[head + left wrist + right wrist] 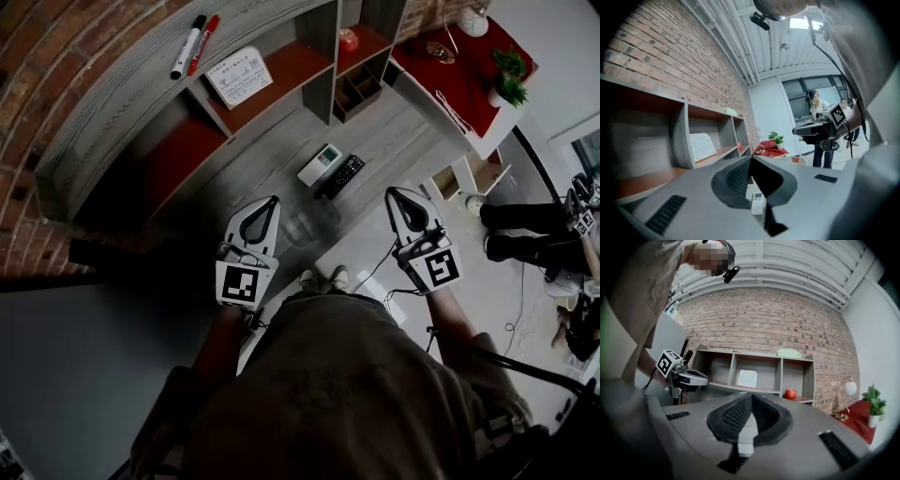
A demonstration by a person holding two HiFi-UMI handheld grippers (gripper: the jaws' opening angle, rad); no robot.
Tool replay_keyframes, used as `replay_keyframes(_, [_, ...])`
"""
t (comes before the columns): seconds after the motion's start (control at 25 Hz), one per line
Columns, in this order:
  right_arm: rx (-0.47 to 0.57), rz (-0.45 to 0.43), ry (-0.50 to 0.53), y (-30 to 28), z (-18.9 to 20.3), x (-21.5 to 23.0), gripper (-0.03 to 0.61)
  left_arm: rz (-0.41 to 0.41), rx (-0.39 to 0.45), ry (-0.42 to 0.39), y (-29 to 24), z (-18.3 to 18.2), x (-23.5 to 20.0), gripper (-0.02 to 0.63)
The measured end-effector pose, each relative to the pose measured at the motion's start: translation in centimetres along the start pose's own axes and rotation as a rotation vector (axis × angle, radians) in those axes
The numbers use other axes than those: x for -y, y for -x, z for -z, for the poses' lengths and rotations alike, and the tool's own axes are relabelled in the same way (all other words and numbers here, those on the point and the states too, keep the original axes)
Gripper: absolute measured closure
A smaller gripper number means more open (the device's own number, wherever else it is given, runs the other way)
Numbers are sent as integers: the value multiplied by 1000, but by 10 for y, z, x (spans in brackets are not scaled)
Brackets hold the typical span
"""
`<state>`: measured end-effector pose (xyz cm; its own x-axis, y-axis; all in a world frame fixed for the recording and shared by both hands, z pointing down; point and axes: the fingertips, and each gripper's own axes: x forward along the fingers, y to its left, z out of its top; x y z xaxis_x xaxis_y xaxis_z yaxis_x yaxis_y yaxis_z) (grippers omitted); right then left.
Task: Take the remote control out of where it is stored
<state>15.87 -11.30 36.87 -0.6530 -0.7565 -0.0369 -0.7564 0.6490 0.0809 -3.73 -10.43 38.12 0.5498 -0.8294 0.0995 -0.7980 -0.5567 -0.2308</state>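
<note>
- The left tool (273,201) is held at the front edge of the worktop (394,131). Its jaws are clenched tip to tip and nothing is gripped between them.
- The right tool (393,192) is likewise clenched and empty, with its ribbed pads (736,415) brought together at the tips.
- The two tools are carried side by side, well apart from each other. Both are pointed toward the shelf unit (122,103) that stands against the brick wall (37,56).
- A white remote control (320,164) is laid flat on the worktop in front of the shelf unit. It is ahead of the tools and roughly between them.
- A black remote control (343,175) is laid just beside the white one, on its right. Whether the two touch cannot be told.
- Neither remote control is touched by a tool.
- In the left gripper view, the white remote control is glimpsed through the gap beneath the closed jaws.
- Two markers (192,45), one black and one red, are laid on top of the shelf unit.
- A printed card (239,75) is propped in one compartment. A red apple (348,39) is placed in a compartment further right.
- A red-topped table (469,84) is seen past the shelf unit, with potted plants (508,89) and a lamp (473,19) on it.
</note>
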Motion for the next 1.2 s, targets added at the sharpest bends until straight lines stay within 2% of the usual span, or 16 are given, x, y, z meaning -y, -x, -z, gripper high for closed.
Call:
replay_keyframes(0.36, [-10,-40,22,2,0,-19,566,7,-38,-2,9,13,5,603])
replay_keyframes(0.48, [-5,-57,27,2,-2,-27,566,-11,-1,36,10,1,3,603])
replay_keyframes(0.56, [1,-63,26,3,-5,-32,566,-17,-9,33,13,1,1,603])
replay_keyframes(1.2, [10,-33,38,10,-14,-37,566,-12,-26,35,28,4,3,603])
